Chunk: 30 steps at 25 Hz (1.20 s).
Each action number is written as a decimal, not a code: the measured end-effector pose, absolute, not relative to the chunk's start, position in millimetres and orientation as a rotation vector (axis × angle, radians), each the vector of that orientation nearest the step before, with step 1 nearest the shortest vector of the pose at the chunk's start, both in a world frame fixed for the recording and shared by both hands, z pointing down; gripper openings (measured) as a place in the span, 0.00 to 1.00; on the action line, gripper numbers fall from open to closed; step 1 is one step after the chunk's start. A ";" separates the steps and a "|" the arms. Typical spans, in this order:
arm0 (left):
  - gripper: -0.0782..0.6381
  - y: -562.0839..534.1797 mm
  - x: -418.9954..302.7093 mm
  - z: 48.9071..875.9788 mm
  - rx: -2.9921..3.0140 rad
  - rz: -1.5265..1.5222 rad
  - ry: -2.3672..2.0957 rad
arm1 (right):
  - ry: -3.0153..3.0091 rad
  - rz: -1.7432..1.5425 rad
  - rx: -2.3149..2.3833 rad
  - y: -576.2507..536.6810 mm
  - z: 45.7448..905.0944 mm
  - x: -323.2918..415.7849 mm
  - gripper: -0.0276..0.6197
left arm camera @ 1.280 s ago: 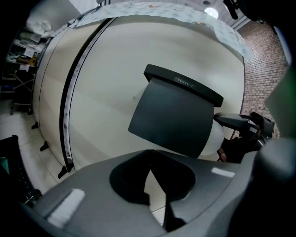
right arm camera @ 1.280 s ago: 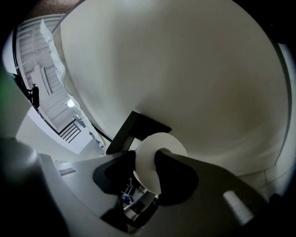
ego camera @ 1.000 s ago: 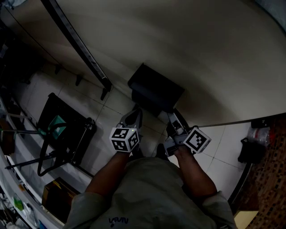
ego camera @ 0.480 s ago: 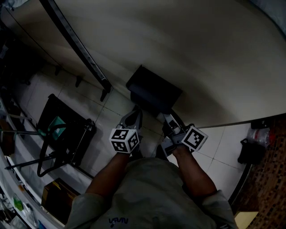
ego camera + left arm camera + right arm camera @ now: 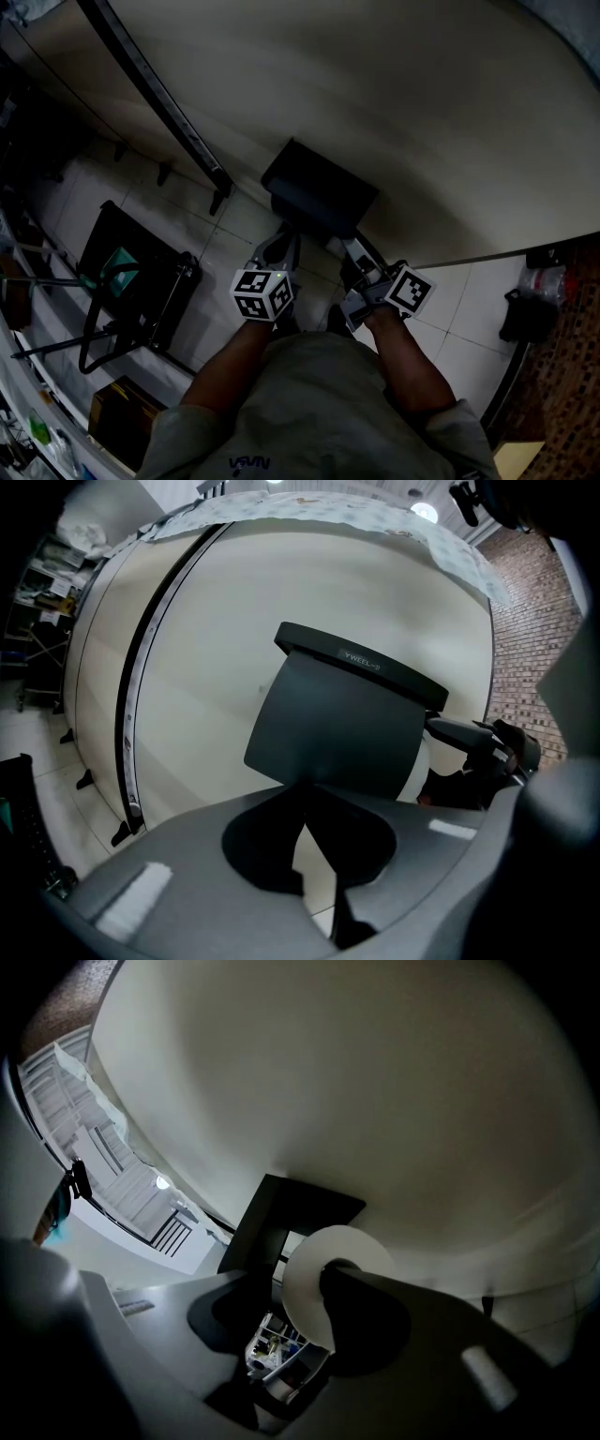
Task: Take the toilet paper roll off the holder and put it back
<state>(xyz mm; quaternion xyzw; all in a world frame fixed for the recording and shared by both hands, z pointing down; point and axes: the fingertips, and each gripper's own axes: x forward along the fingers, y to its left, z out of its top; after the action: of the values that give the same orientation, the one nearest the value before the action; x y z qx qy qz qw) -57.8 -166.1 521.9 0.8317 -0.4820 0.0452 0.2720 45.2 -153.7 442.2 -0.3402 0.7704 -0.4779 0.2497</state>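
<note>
Roll [image 5: 314, 1283] sat at the black holder [image 5: 281, 1206], apparently on it; right gripper [image 5: 292, 1286] spread, jaws just been opening, roll between them; one tip at the core, other jaw clear of the paper; left gripper [image 5: 305, 794] pressed together, tips at the cover [image 5: 337, 728] lower edge; best move: hold cover up, close squarely on roll, slide it off level.

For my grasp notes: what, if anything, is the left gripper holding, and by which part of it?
The left gripper appears to hold the toilet paper holder's black cover by the middle of its lower edge, jaws closed on it.
</note>
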 end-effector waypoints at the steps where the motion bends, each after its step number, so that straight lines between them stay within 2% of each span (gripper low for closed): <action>1: 0.12 -166.0 -57.7 521.8 2.239 0.122 -1.298 | 2.095 -1.304 -0.927 -153.2 442.5 46.4 0.27; 6: 0.12 -166.7 -57.0 521.4 2.239 0.123 -1.296 | 2.048 -1.304 -0.984 -154.5 446.3 63.7 0.24; 8: 0.12 -166.4 -57.6 521.3 2.239 0.123 -1.295 | 2.036 -1.290 -1.025 -154.4 446.4 70.7 0.18; 10: 0.12 -166.0 -58.0 521.5 2.240 0.123 -1.295 | 2.043 -1.276 -1.065 -154.5 447.8 74.3 0.05; 30: 0.12 -168.3 -64.2 518.3 2.239 0.103 -1.308 | 2.154 -1.299 -1.075 -168.1 452.5 41.7 0.05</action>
<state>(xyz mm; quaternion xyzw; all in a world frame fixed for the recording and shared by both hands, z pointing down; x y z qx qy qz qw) -64.2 -168.3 518.3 0.8308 -0.4853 0.0382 0.2697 41.7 -168.1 452.5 -0.3849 0.7712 -0.4651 0.2018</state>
